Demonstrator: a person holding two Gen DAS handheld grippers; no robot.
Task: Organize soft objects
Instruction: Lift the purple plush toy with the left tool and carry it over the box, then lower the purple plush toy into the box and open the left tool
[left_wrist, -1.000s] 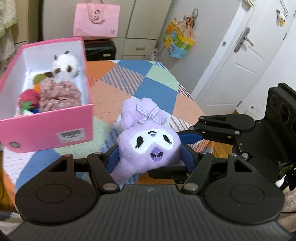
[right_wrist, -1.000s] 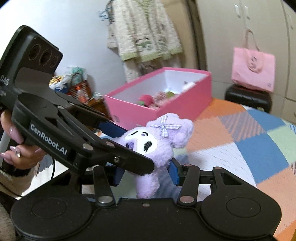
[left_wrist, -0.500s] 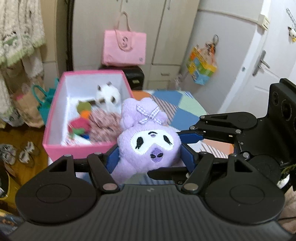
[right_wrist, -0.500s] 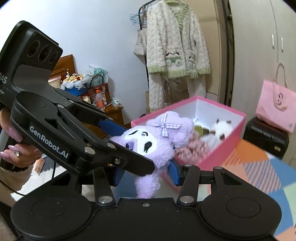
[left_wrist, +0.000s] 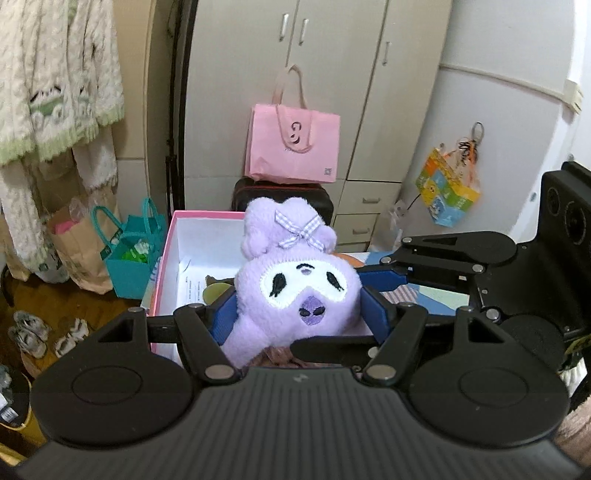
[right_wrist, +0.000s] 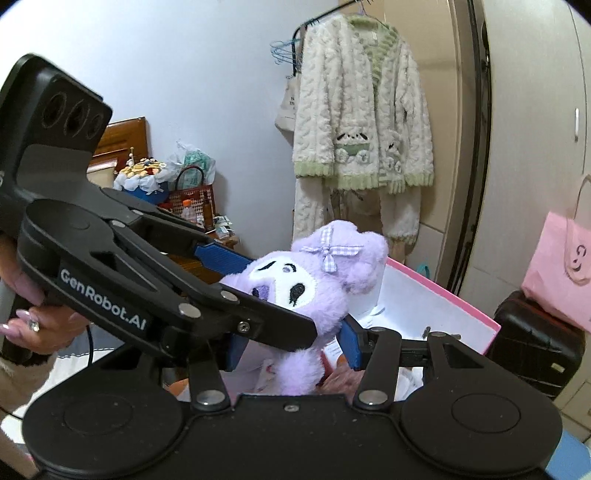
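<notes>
A purple plush toy (left_wrist: 295, 280) with a white face and a checked bow is held by both grippers. My left gripper (left_wrist: 299, 314) is shut on its head from both sides. My right gripper (right_wrist: 291, 347) is shut on its lower body (right_wrist: 299, 369), with the left gripper crossing in front. The plush hangs over the open pink box (left_wrist: 192, 236), whose white inside shows a paper sheet and a green item. The box also shows in the right wrist view (right_wrist: 443, 295). Most other contents are hidden behind the plush and grippers.
A pink tote bag (left_wrist: 293, 147) sits on a black case (left_wrist: 280, 192) behind the box. A teal bag (left_wrist: 129, 254) and a paper bag stand on the floor at left. A white cardigan (right_wrist: 362, 122) hangs on the wall. The patchwork table (left_wrist: 417, 295) lies right of the box.
Both grippers have carried the plush from above the table to over the pink box. The box now lies directly beneath and behind the plush. The grip has not changed.
</notes>
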